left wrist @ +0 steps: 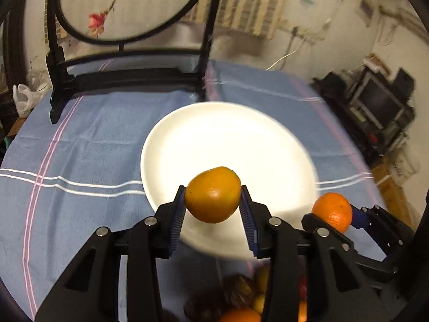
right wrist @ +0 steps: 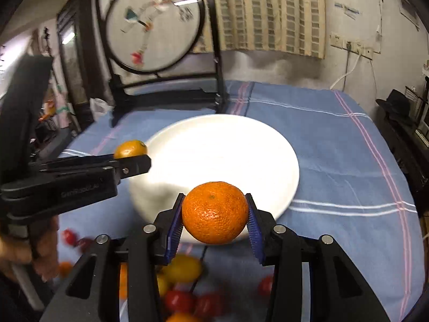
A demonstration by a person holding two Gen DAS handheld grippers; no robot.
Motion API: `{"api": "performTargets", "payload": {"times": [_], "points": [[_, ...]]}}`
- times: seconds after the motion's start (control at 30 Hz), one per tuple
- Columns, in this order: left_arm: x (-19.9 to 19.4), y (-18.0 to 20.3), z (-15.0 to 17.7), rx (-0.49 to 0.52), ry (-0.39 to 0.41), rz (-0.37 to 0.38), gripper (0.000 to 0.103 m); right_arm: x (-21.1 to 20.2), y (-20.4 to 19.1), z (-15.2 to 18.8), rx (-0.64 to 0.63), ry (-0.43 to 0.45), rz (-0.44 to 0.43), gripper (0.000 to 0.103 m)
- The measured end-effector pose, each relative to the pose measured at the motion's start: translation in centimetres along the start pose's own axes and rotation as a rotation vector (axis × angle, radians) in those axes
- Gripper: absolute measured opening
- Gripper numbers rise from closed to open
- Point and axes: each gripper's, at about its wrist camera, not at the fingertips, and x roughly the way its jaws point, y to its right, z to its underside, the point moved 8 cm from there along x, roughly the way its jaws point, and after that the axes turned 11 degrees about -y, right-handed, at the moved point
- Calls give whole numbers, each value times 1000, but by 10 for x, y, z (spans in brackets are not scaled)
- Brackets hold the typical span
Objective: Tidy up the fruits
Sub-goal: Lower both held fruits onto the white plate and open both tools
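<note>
Faint, blurred embossed lettering on the black plastic left tool (right wrist: 134,158), left of frame, not legible.

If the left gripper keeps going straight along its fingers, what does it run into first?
Most likely the white plate: the left gripper, shut on a smooth orange fruit, points down at its near part. Nothing shows in between, though depth is hard to judge.

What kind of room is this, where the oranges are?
Probably a room in someone's home. A table with a blue striped tablecloth holds a white plate and a round painted screen on a black stand. A curtain hangs on the wall behind.
</note>
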Motion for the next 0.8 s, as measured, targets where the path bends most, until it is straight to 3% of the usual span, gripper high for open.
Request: {"api": "performTargets", "payload": {"times": [0.17,0.23,0.3,0.43,0.5,0.63,0.8], "points": [[33,-1,4,12,-42,10,39,31,15,4,59,-55,-38,47],[39,0,6,27,-49,17,43,28,16,4,71,-27,-57,66],[37,-1,8,3,-23,32,71,24,14,7,52,-26,-53,69],[19,-3,7,1,31,3,72,13,10,12,19,-22,-30,69],[7,-3,11,4,33,-16,83,6,7,14,12,-22,-30,71],[-20,-5,24,40,45,-51,92,-10,-3,20,-35,-16,-21,75],[-55,-39,69,8,76,-77,96,-26,-16,51,-132,-33,-28,76]]}}
